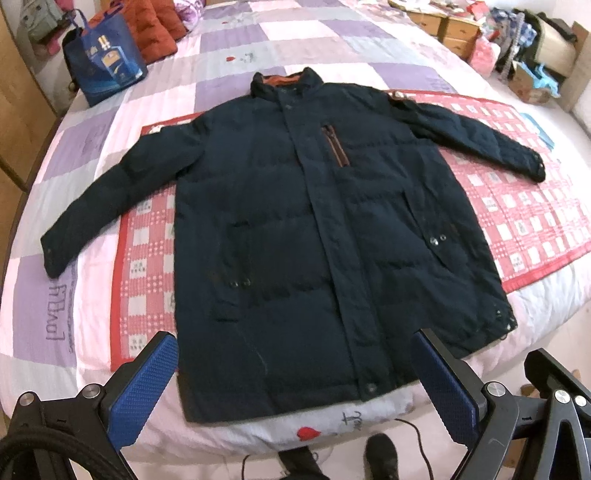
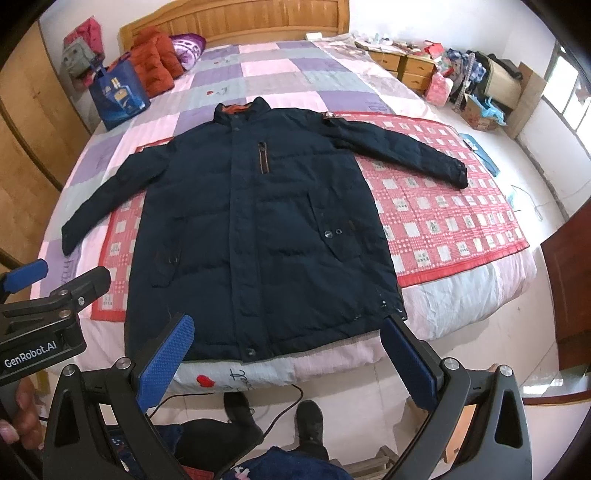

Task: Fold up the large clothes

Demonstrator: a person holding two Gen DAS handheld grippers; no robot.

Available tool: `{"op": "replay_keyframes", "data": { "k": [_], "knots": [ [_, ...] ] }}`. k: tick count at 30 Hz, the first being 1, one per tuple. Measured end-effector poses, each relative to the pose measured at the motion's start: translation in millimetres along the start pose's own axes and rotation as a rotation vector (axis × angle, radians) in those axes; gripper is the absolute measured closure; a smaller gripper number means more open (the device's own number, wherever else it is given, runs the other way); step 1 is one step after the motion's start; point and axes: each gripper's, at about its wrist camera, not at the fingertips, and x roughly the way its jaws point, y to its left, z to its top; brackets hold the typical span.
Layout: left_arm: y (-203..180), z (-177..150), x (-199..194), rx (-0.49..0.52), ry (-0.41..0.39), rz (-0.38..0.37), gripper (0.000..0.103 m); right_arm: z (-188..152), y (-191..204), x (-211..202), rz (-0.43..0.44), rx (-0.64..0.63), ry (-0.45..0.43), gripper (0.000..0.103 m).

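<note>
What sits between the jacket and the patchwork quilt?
A red checked mat lies under the jacket, on top of the quilt. It sticks out on both sides beneath the sleeves. Both wrist views show it; the right one shows it more clearly.

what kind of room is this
Most likely a bedroom in a home. A wide bed with a pink and purple patchwork quilt fills the view, backed by a wooden slatted headboard, with small wooden drawers beside it. A dark navy padded coat lies spread on the bed.
</note>
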Motion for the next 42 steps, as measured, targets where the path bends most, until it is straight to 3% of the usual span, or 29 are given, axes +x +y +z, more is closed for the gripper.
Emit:
{"op": "replay_keyframes", "data": {
  "k": [20, 34, 42],
  "knots": [
    [45, 23, 4, 0.012, -0.049, -0.038, 0.000, 23, 52, -5, -0.090, -0.003, -0.044, 0.000],
    [65, 41, 16, -0.113, -0.059, 0.012, 0.000, 56, 60, 7, -0.066, -0.078, -0.071, 0.000],
    [48, 58, 46, -0.210, -0.018, 0.062, 0.000, 83, 32, 41, -0.022, -0.146, -0.042, 0.000]
  ]
}}
